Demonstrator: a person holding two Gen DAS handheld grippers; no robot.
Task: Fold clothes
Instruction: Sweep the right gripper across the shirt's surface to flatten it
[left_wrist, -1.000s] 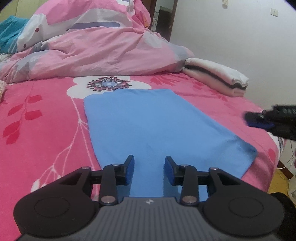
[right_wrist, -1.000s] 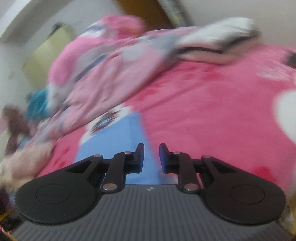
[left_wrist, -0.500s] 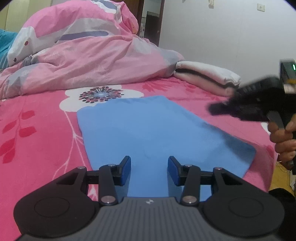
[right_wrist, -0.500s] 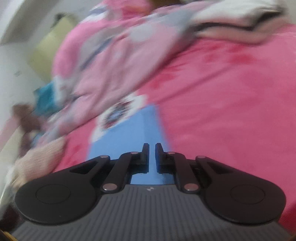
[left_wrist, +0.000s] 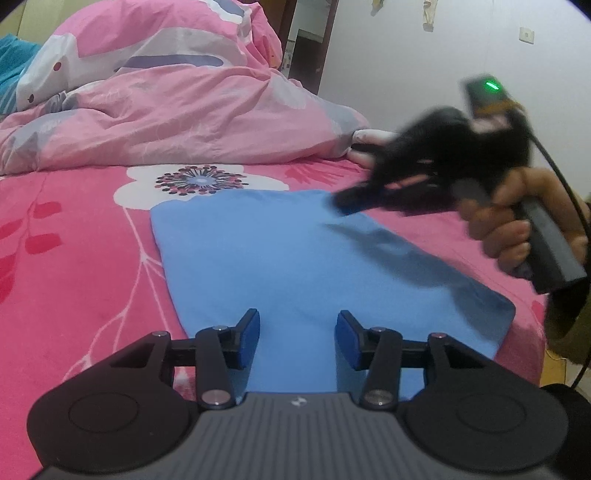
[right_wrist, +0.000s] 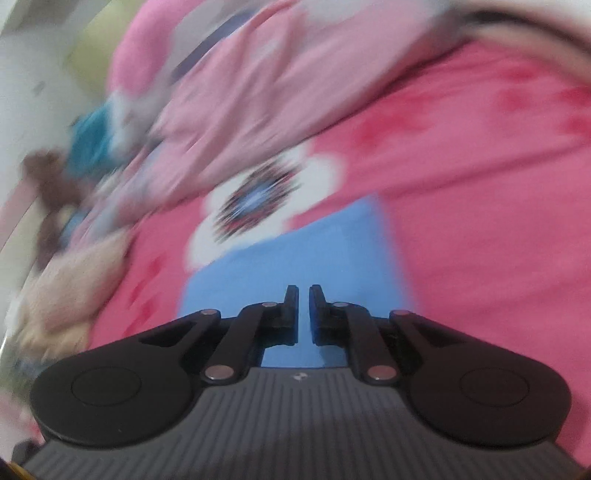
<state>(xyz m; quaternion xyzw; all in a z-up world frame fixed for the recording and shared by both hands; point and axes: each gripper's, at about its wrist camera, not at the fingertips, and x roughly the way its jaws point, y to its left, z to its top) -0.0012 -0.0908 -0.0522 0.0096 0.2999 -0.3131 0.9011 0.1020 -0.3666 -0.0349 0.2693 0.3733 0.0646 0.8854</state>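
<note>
My left gripper (left_wrist: 297, 332) hangs low over the near end of the blue cloth (left_wrist: 295, 266), its blue-padded fingers (left_wrist: 248, 334) spread wide with nothing between them; bare blue fabric shows in the gap. The cloth lies flat, already a neat rectangle, on the pink flowered bedsheet (left_wrist: 74, 258), running away from my fingertips toward a white flower print (left_wrist: 199, 181) just beyond its far edge.

Ahead and to the right of those fingers, my right gripper (left_wrist: 341, 202) reaches in above the cloth's far right part, blurred, with my hand (left_wrist: 517, 218) wrapped around its handle and a small green light (left_wrist: 492, 86) lit on top. Its shadow falls on the fabric below it.

Seen from the right wrist, the right gripper (right_wrist: 303, 295) has its fingers (right_wrist: 290, 299) drawn nearly together, only a thin slit between them, and nothing caught there. The blue cloth (right_wrist: 295, 258) sits straight beneath and ahead of these tips, with its far right corner just past them. The picture here is smeared.

Beyond the cloth, a rumpled pink quilt (left_wrist: 177, 103) is heaped across the bed, and to its right a folded white garment (left_wrist: 369, 136) peeks out behind my right gripper.
</note>
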